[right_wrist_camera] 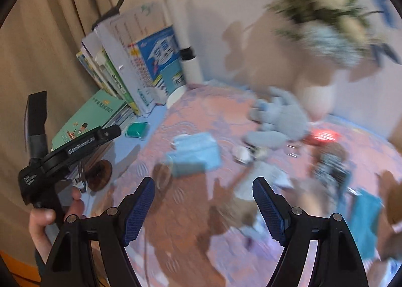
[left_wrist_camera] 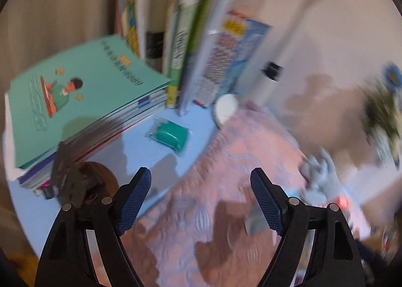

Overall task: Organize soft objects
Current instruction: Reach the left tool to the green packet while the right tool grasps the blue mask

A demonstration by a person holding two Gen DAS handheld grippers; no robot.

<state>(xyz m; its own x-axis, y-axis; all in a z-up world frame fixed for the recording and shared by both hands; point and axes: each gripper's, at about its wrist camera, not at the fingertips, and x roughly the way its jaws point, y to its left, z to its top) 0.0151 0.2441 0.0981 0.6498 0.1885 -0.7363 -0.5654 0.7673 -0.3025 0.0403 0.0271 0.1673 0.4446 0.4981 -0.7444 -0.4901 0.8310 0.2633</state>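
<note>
A limp grey-blue plush toy (right_wrist_camera: 279,118) with splayed limbs sprawls on the pink patterned cloth (right_wrist_camera: 191,111) covering the desk, near a crumpled pale-blue fabric mask (right_wrist_camera: 196,153). The left hand-held gripper (left_wrist_camera: 201,199) and right hand-held gripper (right_wrist_camera: 203,209) both hang released, grasping nothing.

wall (right_wrist_camera: 251,10) – pale, shadowed | curtain (right_wrist_camera: 37,35) – beige, left | table (left_wrist_camera: 140,146) – light blue top

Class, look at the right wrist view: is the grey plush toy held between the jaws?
No, the grey plush toy lies on the pink cloth, beyond the open right hand-held gripper.
</note>
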